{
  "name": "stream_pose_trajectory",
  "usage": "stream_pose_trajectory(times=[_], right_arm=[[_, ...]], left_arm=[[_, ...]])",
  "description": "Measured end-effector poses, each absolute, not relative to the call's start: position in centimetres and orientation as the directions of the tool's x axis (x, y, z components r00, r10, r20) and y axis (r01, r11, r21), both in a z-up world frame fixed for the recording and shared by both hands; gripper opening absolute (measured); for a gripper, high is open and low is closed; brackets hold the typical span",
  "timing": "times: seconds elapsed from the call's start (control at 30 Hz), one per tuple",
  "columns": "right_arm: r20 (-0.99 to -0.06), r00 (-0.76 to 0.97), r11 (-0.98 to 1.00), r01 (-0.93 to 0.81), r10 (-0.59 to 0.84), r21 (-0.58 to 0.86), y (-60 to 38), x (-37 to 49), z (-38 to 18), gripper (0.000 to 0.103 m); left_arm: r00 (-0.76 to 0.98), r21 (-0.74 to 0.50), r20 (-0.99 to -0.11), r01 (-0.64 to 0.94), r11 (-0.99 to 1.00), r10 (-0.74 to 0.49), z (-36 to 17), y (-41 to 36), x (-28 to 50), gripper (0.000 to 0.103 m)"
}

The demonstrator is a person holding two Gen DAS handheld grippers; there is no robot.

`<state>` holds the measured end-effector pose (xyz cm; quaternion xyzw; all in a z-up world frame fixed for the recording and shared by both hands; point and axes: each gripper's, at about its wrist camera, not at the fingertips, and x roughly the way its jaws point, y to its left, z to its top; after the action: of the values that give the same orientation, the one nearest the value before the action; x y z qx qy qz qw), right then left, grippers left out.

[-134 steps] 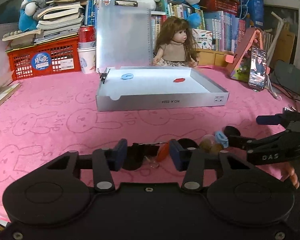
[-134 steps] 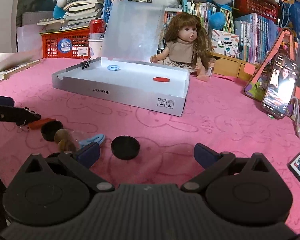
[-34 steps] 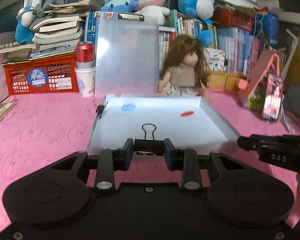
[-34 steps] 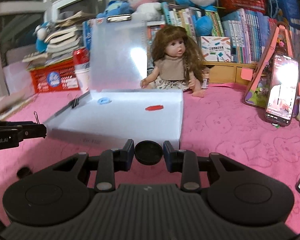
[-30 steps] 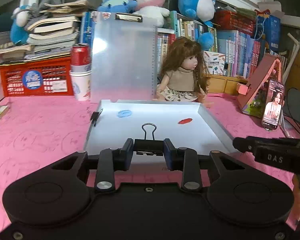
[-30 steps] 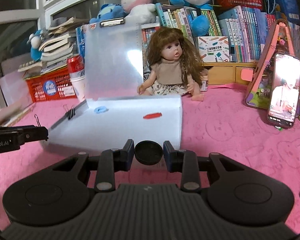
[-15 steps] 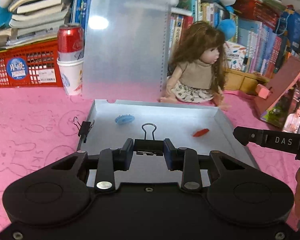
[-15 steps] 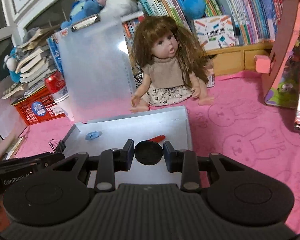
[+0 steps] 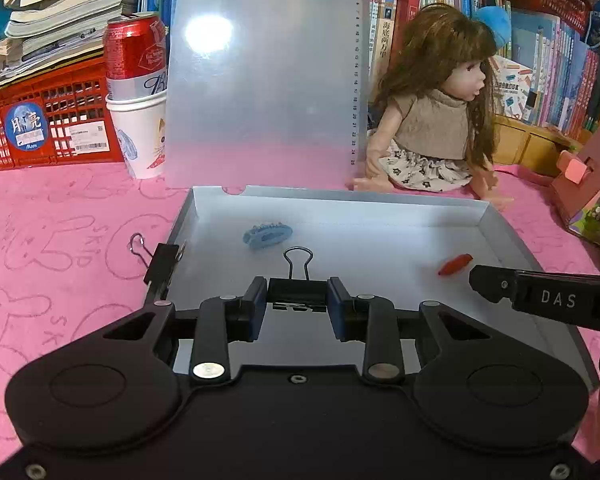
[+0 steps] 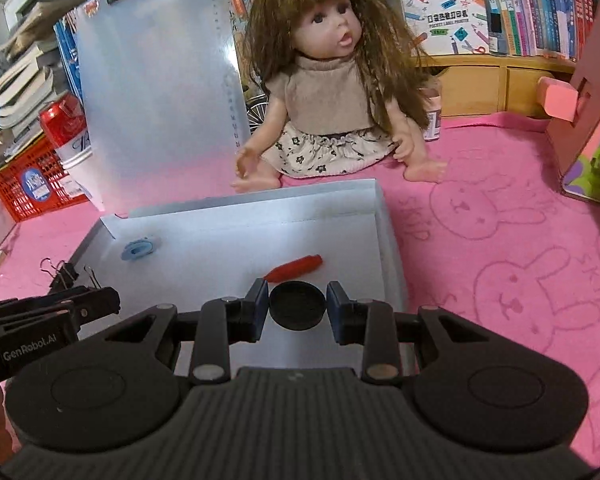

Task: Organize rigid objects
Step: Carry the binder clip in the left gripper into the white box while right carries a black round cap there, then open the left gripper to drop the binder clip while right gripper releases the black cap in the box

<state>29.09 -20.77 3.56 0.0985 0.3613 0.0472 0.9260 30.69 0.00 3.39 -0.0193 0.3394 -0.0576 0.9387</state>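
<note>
Holding a black binder clip (image 9: 297,293) by its body, the left hand-held gripper (image 9: 296,308) has its two blue-padded fingers closed narrowly on either side, and the clip's wire loop stands up toward twelve o'clock. It hovers over the near part of a shallow white tray (image 9: 500,232) resting on a desk covered in pink cloth (image 9: 60,240).

From the right wrist view, the right hand-held gripper (image 10: 297,310) is closed on a flat round black cap (image 10: 297,309), pinched at its rim at three and nine o'clock, also above the tray's near end.

Inside the tray lie a small blue clip (image 9: 267,235) toward eleven o'clock and a small red piece (image 9: 455,265) toward two o'clock. A second binder clip (image 9: 160,260) is clamped on the tray's left wall at nine o'clock. A doll (image 9: 432,112) sits behind the tray.

Both carried items look light and stiff. The binder clip's painted metal body is probably slick, so gripping across its flat sides, as now, seems safest; the wire loop would likely swivel if taken instead. The cap appears thin and smooth, and held only at its edge it might tilt or slip out, so a low, gentle release into the tray seems wise.
</note>
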Motion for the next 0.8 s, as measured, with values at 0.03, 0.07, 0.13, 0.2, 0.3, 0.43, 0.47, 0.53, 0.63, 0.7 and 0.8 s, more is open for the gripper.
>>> stream_pose_trajectory(times=[0.03,0.07,0.13,0.2,0.3,0.43,0.47,0.53,0.63,0.7,0.8], right_arm=[[-0.662,0.733,0.977,-0.019,0.158,0.213,-20.7,29.3,3.5,0.037],[-0.663,0.732,0.978,-0.021,0.156,0.207,-20.5,29.5,3.4,0.037],[-0.666,0.731,0.981,-0.024,0.150,0.195,-20.2,29.8,3.3,0.037],[-0.669,0.729,0.983,-0.028,0.146,0.184,-19.9,30.0,3.1,0.038],[-0.676,0.724,0.985,-0.027,0.138,0.171,-19.5,30.3,2.7,0.038],[-0.677,0.725,0.988,-0.032,0.125,0.149,-19.2,30.4,2.5,0.038],[-0.677,0.725,0.989,-0.034,0.125,0.146,-19.1,30.4,2.5,0.038],[-0.678,0.724,0.989,-0.036,0.124,0.142,-19.1,30.4,2.4,0.038],[-0.677,0.726,0.989,-0.035,0.125,0.145,-19.2,30.4,2.4,0.038],[-0.676,0.726,0.989,-0.034,0.124,0.144,-19.2,30.5,2.4,0.041],[-0.662,0.741,0.991,-0.035,0.113,0.130,-19.0,30.3,2.6,0.057]], left_arm=[[0.763,-0.071,-0.635,0.092,0.993,-0.116,3.3,0.0,30.8,0.031],[0.764,-0.067,-0.636,0.089,0.994,-0.111,3.1,-0.1,31.0,0.031],[0.763,-0.060,-0.638,0.087,0.994,-0.105,2.8,-0.1,31.2,0.031],[0.760,-0.052,-0.643,0.086,0.995,-0.100,2.3,-0.2,31.4,0.031],[0.770,-0.028,-0.632,0.097,0.995,-0.093,2.0,-0.4,31.3,0.031],[0.776,-0.015,-0.624,0.107,0.994,-0.093,1.7,-0.6,31.3,0.031],[0.770,-0.020,-0.631,0.110,0.994,-0.098,1.6,-0.6,31.4,0.030],[0.758,-0.034,-0.644,0.104,0.994,-0.101,1.2,-0.5,31.5,0.030],[0.768,-0.015,-0.633,0.113,0.994,-0.096,1.1,-0.6,31.3,0.030],[0.769,-0.018,-0.632,0.115,0.993,-0.100,1.1,-0.5,31.3,0.030],[0.770,-0.027,-0.630,0.110,0.994,-0.102,1.4,-0.4,31.2,0.033]])
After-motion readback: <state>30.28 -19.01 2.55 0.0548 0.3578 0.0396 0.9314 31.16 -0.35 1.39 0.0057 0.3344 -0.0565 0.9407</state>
